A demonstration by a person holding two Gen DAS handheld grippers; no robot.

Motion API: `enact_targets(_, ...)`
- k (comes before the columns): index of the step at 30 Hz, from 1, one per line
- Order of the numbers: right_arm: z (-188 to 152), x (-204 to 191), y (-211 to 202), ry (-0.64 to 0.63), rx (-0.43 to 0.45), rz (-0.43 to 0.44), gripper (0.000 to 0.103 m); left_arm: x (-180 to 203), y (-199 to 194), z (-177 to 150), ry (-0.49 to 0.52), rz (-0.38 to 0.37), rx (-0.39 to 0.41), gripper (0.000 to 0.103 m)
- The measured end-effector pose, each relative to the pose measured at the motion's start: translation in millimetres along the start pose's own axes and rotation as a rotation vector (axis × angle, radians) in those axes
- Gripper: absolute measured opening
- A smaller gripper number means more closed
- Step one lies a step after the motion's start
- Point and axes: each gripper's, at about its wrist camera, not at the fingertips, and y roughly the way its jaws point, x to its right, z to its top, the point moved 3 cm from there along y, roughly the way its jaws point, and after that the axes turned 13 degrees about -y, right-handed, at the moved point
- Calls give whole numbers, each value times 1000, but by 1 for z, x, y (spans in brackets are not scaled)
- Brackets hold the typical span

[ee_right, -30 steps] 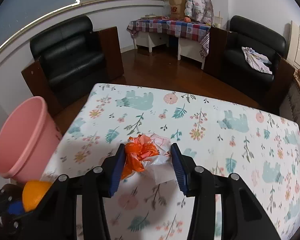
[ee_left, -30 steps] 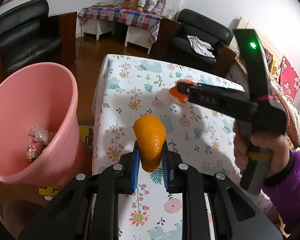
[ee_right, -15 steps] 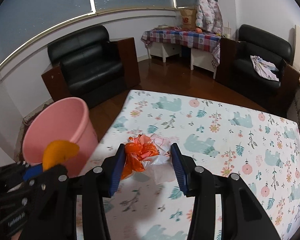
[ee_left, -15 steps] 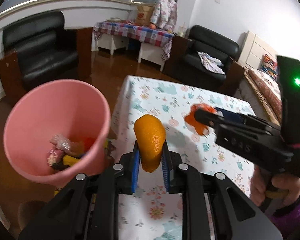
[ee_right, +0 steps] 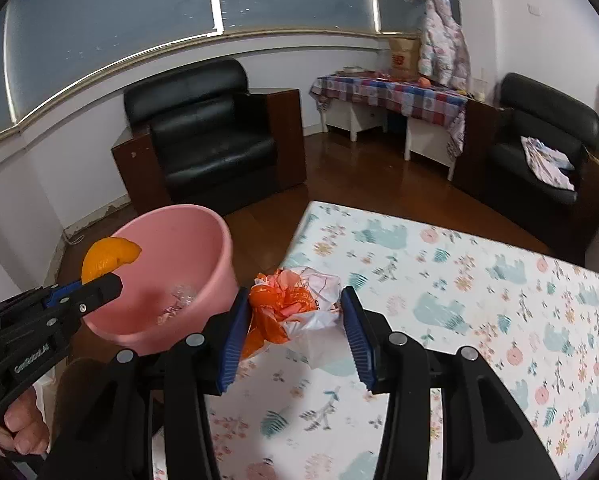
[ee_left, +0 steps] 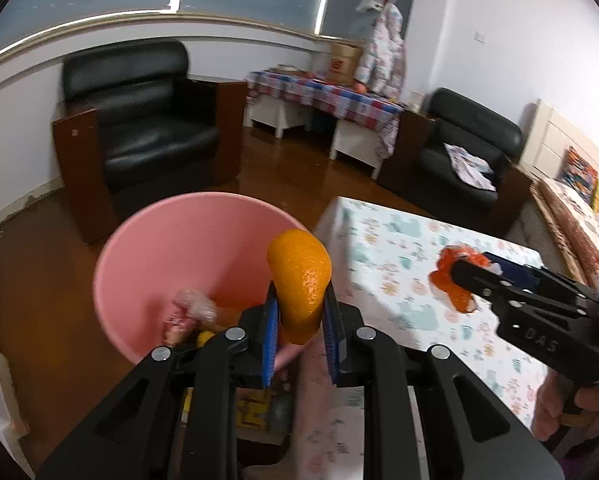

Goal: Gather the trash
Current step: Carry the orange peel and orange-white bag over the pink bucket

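Note:
My left gripper [ee_left: 299, 340] is shut on an orange peel [ee_left: 301, 280] and holds it over the near rim of the pink bin [ee_left: 139, 248], which has wrappers at its bottom. In the right wrist view the peel [ee_right: 107, 258] hangs above the bin [ee_right: 203, 280]. My right gripper [ee_right: 293, 336] is shut on a crumpled orange-and-white plastic bag [ee_right: 291, 308], held above the left edge of the floral table [ee_right: 499, 300]. The bag also shows in the left wrist view [ee_left: 453, 280].
The pink bin stands on the brown floor left of the table. A black armchair [ee_right: 211, 148] is behind the bin, another armchair [ee_right: 539, 152] at the far right. A side table with a checked cloth [ee_right: 391, 92] stands against the back wall.
Both grippers have moved left, off the table toward the bin. The peel is now over the bin's rim, and the bag has come to the table's left edge.

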Motion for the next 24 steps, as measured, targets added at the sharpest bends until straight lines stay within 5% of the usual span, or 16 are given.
enact_targets(24,54,-106,39,-131,51,181,46,-91,8,15,-169,188,25,20)
